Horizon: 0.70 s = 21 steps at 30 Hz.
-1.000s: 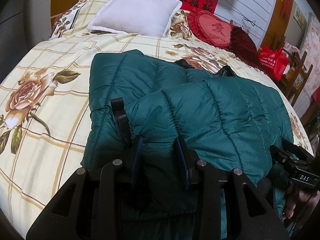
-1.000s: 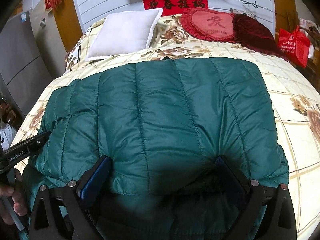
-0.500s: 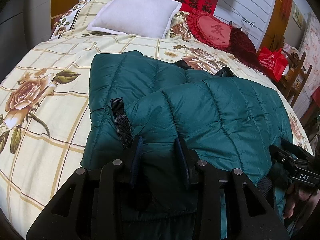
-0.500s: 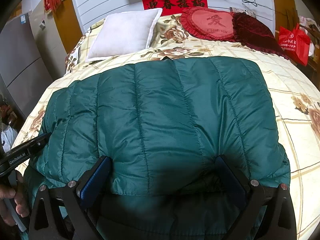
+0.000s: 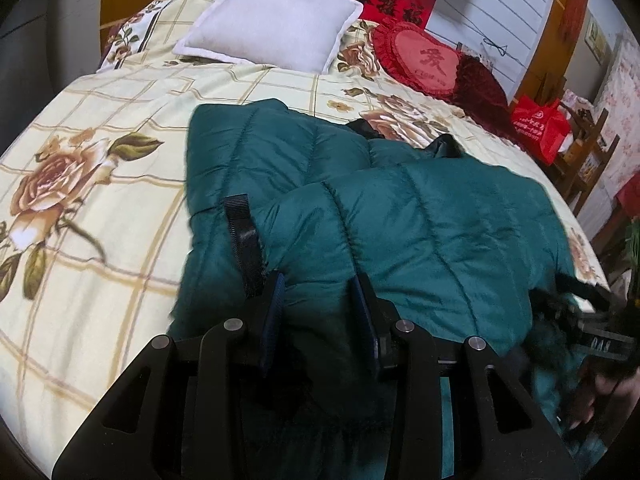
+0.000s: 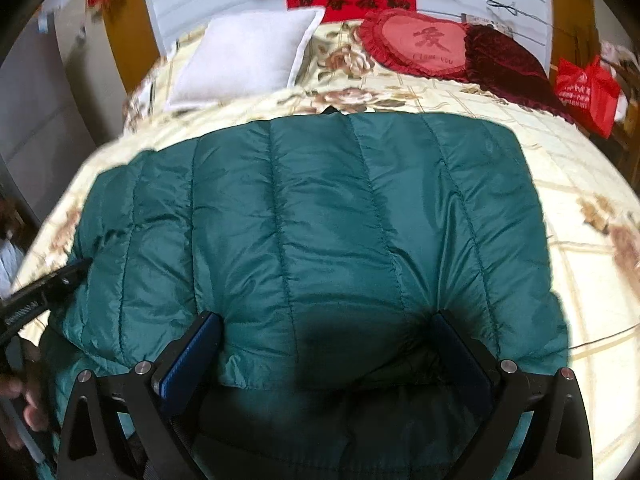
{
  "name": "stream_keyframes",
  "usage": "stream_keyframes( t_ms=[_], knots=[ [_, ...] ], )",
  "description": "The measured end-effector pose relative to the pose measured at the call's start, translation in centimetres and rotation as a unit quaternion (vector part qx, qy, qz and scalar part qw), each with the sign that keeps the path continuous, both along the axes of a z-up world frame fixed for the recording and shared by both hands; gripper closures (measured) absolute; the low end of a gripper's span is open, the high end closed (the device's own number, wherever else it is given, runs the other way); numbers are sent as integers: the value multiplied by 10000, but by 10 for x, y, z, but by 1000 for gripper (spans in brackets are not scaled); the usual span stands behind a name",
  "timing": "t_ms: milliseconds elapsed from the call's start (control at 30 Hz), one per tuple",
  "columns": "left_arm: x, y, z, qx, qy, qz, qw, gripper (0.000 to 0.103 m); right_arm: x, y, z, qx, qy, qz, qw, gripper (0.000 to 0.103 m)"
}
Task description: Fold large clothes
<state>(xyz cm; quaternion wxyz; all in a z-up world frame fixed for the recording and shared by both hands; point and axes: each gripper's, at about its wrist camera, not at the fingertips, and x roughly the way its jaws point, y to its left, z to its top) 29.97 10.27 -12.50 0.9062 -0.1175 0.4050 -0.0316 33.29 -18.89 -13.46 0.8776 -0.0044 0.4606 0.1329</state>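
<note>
A dark green quilted down jacket [image 5: 420, 224] lies folded on the flowered bed [image 5: 88, 168]; it also fills the right wrist view [image 6: 320, 232]. My left gripper [image 5: 318, 288] is shut on a thick fold at the jacket's near edge, beside a black strap [image 5: 244, 236]. My right gripper [image 6: 326, 336] has its fingers wide apart with the jacket's near hem bulging between them. Each gripper shows at the edge of the other's view, the right one [image 5: 592, 320] and the left one [image 6: 44, 292].
A white pillow [image 5: 272, 20], a red heart cushion [image 5: 424, 60] and a dark red cushion [image 5: 480, 88] lie at the head of the bed. A red bag [image 5: 540, 128] and a wooden chair [image 5: 588, 156] stand to the right.
Both grippers have shifted slightly; the right wrist view is blurred by motion and has pulled back a little. The grips on the jacket look unchanged.
</note>
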Motion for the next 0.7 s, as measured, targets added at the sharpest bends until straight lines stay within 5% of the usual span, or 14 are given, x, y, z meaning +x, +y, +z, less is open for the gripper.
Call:
stream_keyframes(
  t_ms=[33,67,100,333,500,700],
  knots=[
    [-8,4,5,-37,-56,-29,10000,52,-1,1,8,-132,78,12,9999,0],
    [-15,7,7,-39,-110,-57,9999,27,-7,-3,22,-159,-1,-33,9999,1],
    [-24,12,10,-36,-182,-53,9998,22,-15,-7,31,-138,-95,-12,9999,1],
    [-92,35,9,19,-315,155,9994,22,-96,-53,58,-322,-400,-71,9987,1],
    [-128,36,0,593,-207,-20,9980,22,-168,-86,47,-500,-603,-104,9969,1],
    [-169,76,-1,575,-339,336,9972,22,-233,-147,24,186,-718,-637,9952,1]
  ],
)
